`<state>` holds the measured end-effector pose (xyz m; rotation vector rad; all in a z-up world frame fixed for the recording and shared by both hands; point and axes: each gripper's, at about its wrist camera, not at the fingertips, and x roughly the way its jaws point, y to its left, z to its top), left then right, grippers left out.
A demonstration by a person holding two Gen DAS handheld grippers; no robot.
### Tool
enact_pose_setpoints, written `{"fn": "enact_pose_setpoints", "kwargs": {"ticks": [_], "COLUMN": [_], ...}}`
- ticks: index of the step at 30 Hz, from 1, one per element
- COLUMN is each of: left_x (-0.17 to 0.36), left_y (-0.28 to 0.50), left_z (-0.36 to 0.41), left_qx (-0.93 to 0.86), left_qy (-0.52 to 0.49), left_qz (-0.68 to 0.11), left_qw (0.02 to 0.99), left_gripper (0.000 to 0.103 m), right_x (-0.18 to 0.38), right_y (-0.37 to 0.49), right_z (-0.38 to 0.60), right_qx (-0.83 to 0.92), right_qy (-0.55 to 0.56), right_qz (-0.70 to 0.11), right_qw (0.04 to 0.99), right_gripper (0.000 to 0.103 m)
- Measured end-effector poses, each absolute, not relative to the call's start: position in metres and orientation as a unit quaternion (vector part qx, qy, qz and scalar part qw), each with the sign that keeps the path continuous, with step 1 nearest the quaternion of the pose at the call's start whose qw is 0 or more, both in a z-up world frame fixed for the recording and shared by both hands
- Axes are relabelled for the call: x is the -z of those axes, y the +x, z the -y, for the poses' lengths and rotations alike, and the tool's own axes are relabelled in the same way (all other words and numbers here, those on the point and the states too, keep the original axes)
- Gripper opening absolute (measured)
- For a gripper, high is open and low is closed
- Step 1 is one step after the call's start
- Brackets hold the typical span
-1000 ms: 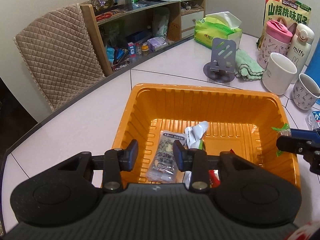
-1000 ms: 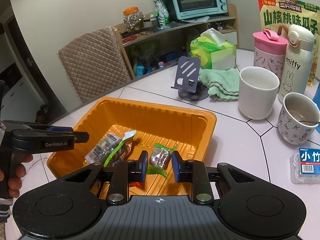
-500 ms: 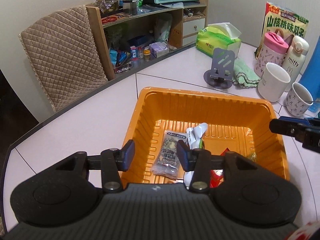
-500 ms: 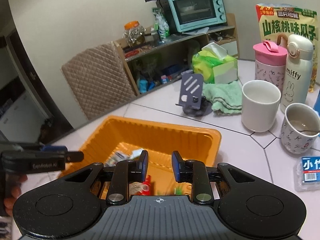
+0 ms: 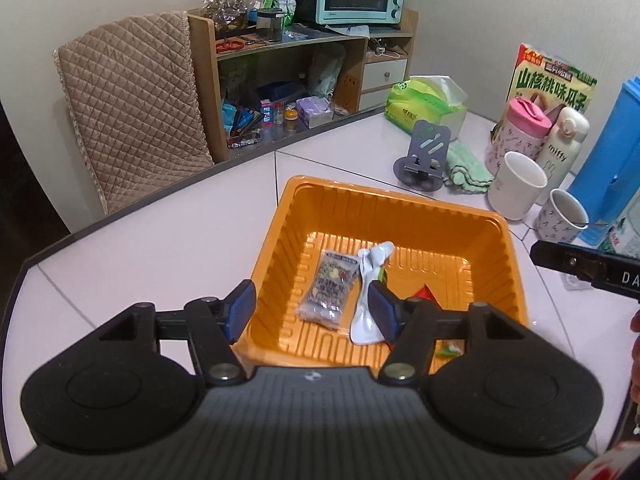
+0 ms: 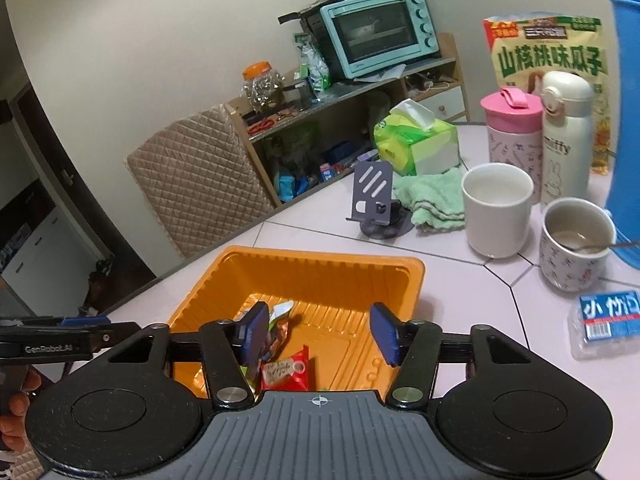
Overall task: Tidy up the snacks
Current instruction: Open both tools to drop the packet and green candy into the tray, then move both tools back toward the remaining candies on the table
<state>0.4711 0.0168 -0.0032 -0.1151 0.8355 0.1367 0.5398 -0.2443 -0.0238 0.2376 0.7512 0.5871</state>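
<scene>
While upright, the orange tray [image 5: 400, 216] runs away lengthwise.

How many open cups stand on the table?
2: a plain white ceramic cup beside the green cloth, and a patterned white cup holding a spoon, right of it.

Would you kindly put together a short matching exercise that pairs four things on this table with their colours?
Things:
1. snack tray
2. plain mug
3. phone stand
4. folded cloth

Colours:
A. green
B. orange
C. white
D. grey

Pairs: 1-B, 2-C, 3-D, 4-A
</scene>
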Motion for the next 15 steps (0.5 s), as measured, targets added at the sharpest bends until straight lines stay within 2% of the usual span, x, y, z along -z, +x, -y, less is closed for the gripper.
{"fn": "enact_pose_setpoints", "kwargs": {"ticks": [5,15], "left_x": [-0.005,-0.013], "left_y": [0.441,0.364], "left_z": [-0.023,-0.031], "left_qx": [-0.069,-0.080], "left_qy": [-0.079,-0.106], "left_qz": [-0.401,-0.404], "left_qw": [0.910,0.905], "left_gripper": [0.062,0.063], "right_x": [0.018,0.008], "right_y": [0.517,0.457], "right_z": [0.259,0.276], "right_qx": [-0.278,-0.283], "right_qy": [0.123,0.120], "right_qz": [-0.362,-0.369], "right_qw": [0.881,0.877], "right_gripper": [0.065,0.067]}}
